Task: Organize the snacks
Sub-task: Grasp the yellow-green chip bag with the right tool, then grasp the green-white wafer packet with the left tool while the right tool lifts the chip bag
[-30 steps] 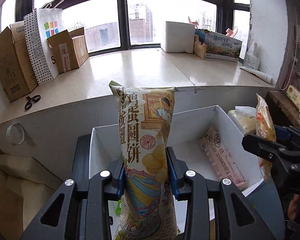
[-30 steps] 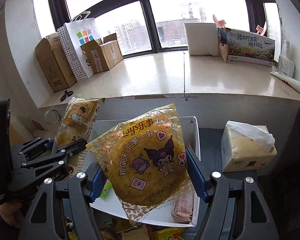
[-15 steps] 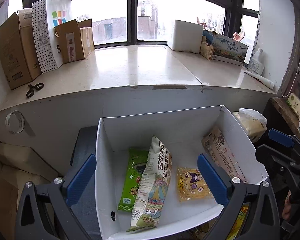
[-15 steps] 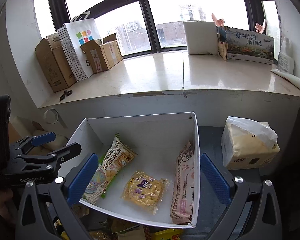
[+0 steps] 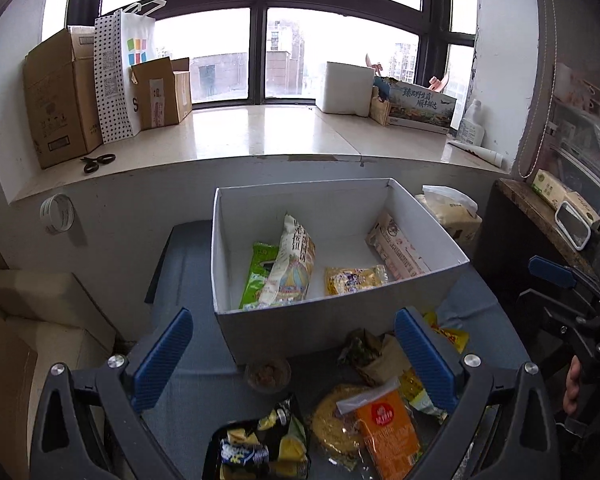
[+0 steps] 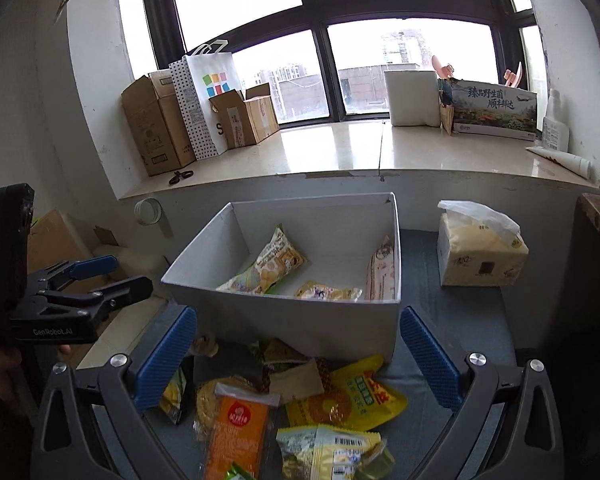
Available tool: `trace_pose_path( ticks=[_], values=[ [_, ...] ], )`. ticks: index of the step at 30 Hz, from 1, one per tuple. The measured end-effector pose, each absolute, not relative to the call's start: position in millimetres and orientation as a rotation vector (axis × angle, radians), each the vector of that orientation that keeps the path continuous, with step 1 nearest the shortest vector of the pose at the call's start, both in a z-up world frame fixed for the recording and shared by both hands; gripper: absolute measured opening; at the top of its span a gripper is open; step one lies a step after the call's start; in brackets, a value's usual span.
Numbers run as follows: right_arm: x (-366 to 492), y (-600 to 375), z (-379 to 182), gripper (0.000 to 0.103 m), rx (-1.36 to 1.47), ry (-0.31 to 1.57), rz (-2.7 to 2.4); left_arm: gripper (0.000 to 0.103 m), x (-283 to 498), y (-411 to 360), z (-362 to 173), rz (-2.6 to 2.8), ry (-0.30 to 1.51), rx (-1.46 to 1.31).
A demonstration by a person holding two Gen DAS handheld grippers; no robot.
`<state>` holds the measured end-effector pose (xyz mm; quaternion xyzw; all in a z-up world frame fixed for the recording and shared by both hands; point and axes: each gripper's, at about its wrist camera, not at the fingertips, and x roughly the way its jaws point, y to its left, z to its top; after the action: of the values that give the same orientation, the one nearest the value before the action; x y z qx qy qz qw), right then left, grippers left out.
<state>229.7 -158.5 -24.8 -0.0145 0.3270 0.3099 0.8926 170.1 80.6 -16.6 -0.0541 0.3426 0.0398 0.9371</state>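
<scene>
Both grippers, left gripper (image 5: 292, 356) and right gripper (image 6: 296, 356), are wide open and hold nothing. Four snack bags (image 5: 290, 264) lie inside the white box (image 5: 340, 322) at the far edge of the blue surface (image 5: 188, 392). More loose snacks (image 6: 340, 400) sit in a pile at the near edge, just in front of the box.

Left hand-held gripper (image 5: 294, 354) and right hand-held gripper (image 6: 298, 350), both wide open, empty, angled downward.

The white cardboard box (image 5: 336, 320) stands open, containing a green packet (image 5: 256, 276), a cream biscuit bag (image 5: 290, 268), a yellow chip packet (image 5: 354, 279) and a pink packet (image 5: 398, 252). Loose snack packets (image 6: 300, 412) lie heaped on the bench, just in front of the box.
</scene>
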Motion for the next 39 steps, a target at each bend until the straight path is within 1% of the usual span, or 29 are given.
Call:
trace_pose_path(
  ticks=[6, 12, 18, 28, 30, 31, 33, 35, 37, 39],
  values=[
    [192.4, -191.3, -68.1, 0.103, -0.027, 0.767, 0.565, 0.103, 117.9, 70.6, -32.4, 0.074, 0.709, -0.157],
    [181.6, -198.7, -119.3, 0.103, -0.073, 0.904, 0.495, 0.103, 91.3, 51.2, -60.7, 0.064, 0.761, -0.129],
    [193.0, -186.4, -136.6, 0.103, -0.084, 0.964, 0.477, 0.103, 79.3, 44.8, -73.8, 0.063, 0.792, -0.121],
    [201.2, -170.5, -157.8, 0.102, -0.12, 1.054, 0.44, 0.103, 76.6, 48.1, -74.1, 0.072, 0.783, -0.126],
    [204.8, -167.2, -163.8, 0.097, -0.129, 1.069, 0.433, 0.103, 76.6, 46.3, -75.3, 0.077, 0.786, -0.108],
    [207.3, -165.9, -167.7, 0.088, -0.131, 1.074, 0.435, 0.103, 76.1, 45.6, -75.8, 0.074, 0.785, -0.106],
    [211.1, -163.9, -173.0, 0.083, -0.111, 1.086, 0.457, 0.103, 75.8, 43.9, -77.2, 0.067, 0.791, -0.105],
    [210.2, -161.4, -170.0, 0.065, -0.118, 1.064, 0.462, 0.103, 74.5, 42.2, -78.5, 0.063, 0.794, -0.097],
    [208.4, -161.6, -165.4, 0.059, -0.106, 1.047, 0.466, 0.103, 73.1, 40.1, -80.3, 0.052, 0.799, -0.092],
    [207.1, -161.8, -162.6, 0.056, -0.104, 1.039, 0.473, 0.103, 73.0, 37.8, -82.7, 0.034, 0.81, -0.094]
  ],
)
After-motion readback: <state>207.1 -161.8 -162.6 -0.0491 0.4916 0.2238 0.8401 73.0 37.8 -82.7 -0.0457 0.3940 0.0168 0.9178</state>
